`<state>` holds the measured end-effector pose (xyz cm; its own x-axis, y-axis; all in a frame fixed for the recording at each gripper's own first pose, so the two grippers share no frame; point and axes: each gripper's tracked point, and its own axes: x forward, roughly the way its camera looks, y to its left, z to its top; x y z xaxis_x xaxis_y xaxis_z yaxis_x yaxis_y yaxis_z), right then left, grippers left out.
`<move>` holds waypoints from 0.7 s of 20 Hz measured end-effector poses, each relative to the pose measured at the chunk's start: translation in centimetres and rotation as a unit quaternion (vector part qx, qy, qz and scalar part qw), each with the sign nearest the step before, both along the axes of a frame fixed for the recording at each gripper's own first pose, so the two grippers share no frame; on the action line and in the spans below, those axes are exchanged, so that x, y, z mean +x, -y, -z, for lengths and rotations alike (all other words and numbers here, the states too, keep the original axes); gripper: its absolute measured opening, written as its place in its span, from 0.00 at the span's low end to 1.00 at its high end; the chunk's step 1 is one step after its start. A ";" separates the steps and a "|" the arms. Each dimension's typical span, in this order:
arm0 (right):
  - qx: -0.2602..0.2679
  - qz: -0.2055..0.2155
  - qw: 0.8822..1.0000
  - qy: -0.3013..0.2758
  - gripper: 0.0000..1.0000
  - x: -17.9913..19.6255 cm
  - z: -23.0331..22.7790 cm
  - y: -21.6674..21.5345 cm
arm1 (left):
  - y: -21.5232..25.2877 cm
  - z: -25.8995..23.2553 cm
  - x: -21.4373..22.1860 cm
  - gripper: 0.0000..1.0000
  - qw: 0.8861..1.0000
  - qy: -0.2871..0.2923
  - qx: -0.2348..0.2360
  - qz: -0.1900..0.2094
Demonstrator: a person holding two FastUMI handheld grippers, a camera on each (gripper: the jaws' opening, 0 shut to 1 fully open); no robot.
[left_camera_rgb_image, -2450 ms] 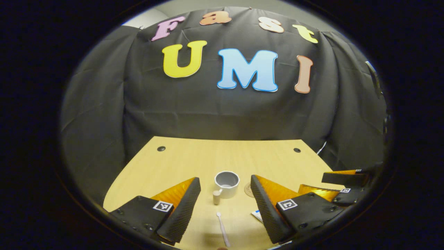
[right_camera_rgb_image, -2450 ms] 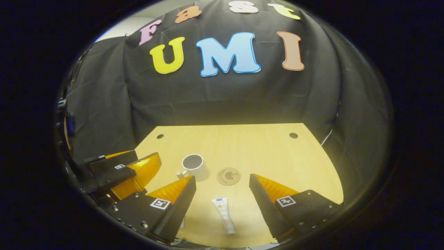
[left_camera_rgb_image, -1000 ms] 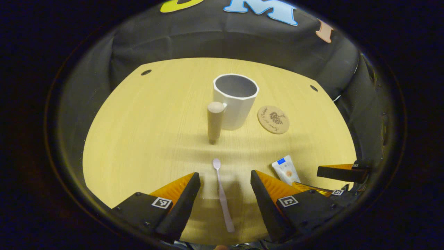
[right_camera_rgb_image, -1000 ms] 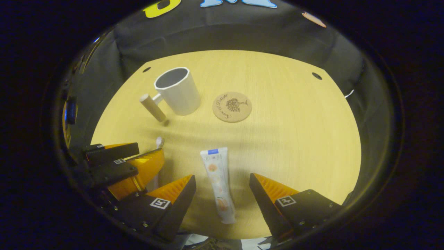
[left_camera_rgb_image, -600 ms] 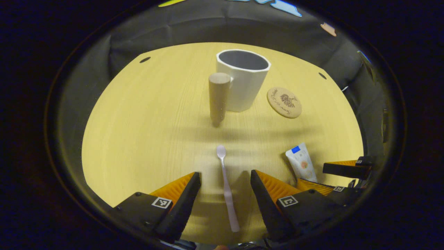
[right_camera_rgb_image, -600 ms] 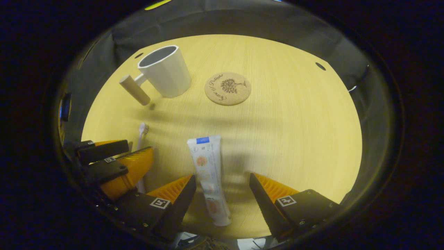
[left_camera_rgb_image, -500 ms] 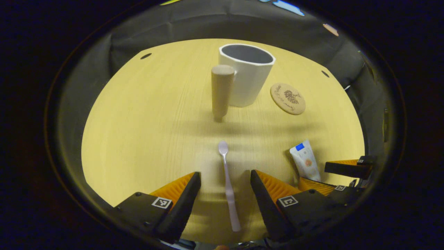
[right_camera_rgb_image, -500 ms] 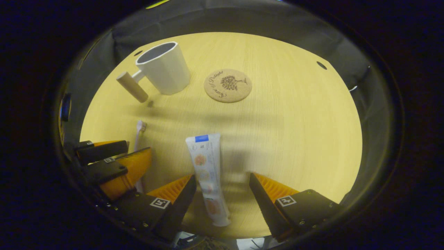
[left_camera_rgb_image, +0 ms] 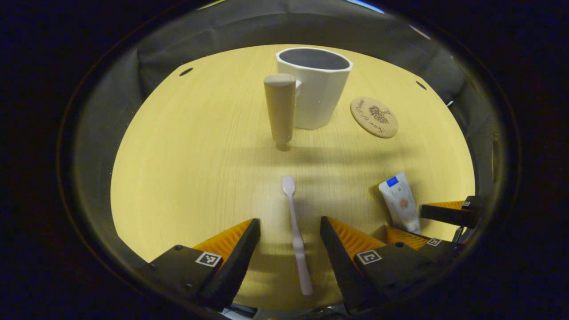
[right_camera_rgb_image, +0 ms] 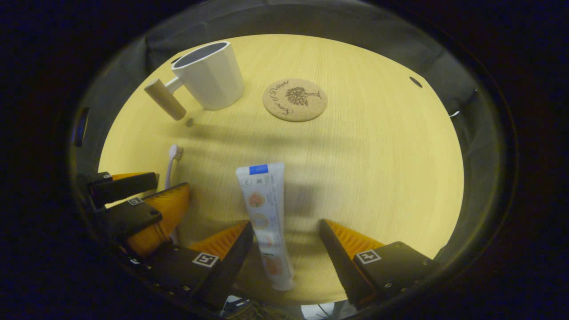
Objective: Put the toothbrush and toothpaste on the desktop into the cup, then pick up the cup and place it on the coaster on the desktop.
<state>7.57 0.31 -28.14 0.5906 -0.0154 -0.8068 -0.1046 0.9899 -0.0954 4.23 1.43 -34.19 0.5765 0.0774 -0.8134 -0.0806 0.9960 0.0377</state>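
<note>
In the left gripper view the left tool (left_camera_rgb_image: 286, 249) gapes wide astride the toothbrush (left_camera_rgb_image: 297, 240) lying flat on the table (left_camera_rgb_image: 186, 169), while in the right gripper view the right tool (right_camera_rgb_image: 284, 255), equally wide, straddles the toothpaste tube (right_camera_rgb_image: 266, 218).

Pale wood-grain bench (left_camera_rgb_image: 186, 146) – matt; smooth white cup (left_camera_rgb_image: 318, 91) with a wooden handle (left_camera_rgb_image: 280, 111); cork coaster (right_camera_rgb_image: 294, 99); glossy toothpaste tube (right_camera_rgb_image: 265, 209).

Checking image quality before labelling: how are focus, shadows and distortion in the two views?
Left gripper view: toothbrush and cup sharp; soft banded shadows cross the desktop; fisheye bows its edges. Right gripper view: toothpaste crisp, a blurry shadow beside it; coaster print clear; rim dims.
</note>
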 end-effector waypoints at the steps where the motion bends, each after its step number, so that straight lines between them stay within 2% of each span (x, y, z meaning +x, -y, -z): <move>1: -0.001 0.000 1.000 -0.003 0.96 -0.1 0.0 -0.1 | 0.0 0.0 0.0 1.00 1.000 0.000 0.001 0.002; 2: -0.001 -0.004 1.000 -0.009 0.92 -0.4 0.1 -0.1 | 0.0 -0.1 0.1 0.98 1.000 0.002 0.002 0.006; 3: -0.002 -0.007 1.000 -0.009 0.82 0.0 0.4 0.0 | 0.1 -0.1 0.5 0.84 1.000 0.009 0.003 0.008; 4: -0.002 -0.005 1.000 -0.010 0.59 -0.3 0.0 0.0 | 0.0 -0.4 0.5 0.65 1.000 0.011 0.007 0.009; 5: 0.001 -0.003 1.000 -0.014 0.47 0.1 0.4 0.0 | 0.1 -0.3 0.5 0.45 1.000 0.010 0.007 0.009; 6: 0.001 -0.003 1.000 -0.019 0.37 -0.3 0.1 0.0 | 0.1 -0.3 0.6 0.34 1.000 0.009 0.009 0.012; 7: 0.006 0.005 1.000 -0.021 0.37 -0.3 0.0 0.1 | 0.1 -0.4 0.8 0.39 1.000 0.013 0.010 0.014; 8: 0.011 0.014 0.999 -0.029 0.22 -0.7 -0.2 -0.1 | 0.0 -0.1 0.7 0.24 1.000 0.016 0.005 0.007; 9: 0.010 0.015 0.999 -0.032 0.23 -0.5 0.0 0.1 | 0.2 -0.6 0.8 0.09 1.000 0.019 0.006 0.007; 10: 0.014 0.021 0.999 -0.025 0.22 -0.2 -0.1 0.1 | 0.2 -0.5 1.0 0.09 1.000 0.022 0.007 0.008; 11: 0.015 0.021 0.999 -0.028 0.13 -0.4 0.1 0.0 | 0.1 -0.5 0.8 0.14 1.000 0.021 0.007 0.008; 12: 0.018 0.023 0.999 -0.019 0.13 0.0 -0.2 0.1 | 0.1 -0.5 0.9 0.07 1.000 0.021 0.009 0.007; 13: 0.019 0.022 0.999 -0.021 0.07 -0.6 -0.3 0.0 | 0.1 -0.6 0.8 0.07 1.000 0.023 0.009 0.007; 14: 0.022 0.022 0.999 -0.014 0.07 -0.3 -0.2 0.0 | 0.1 -0.7 0.8 0.07 1.000 0.025 0.009 0.007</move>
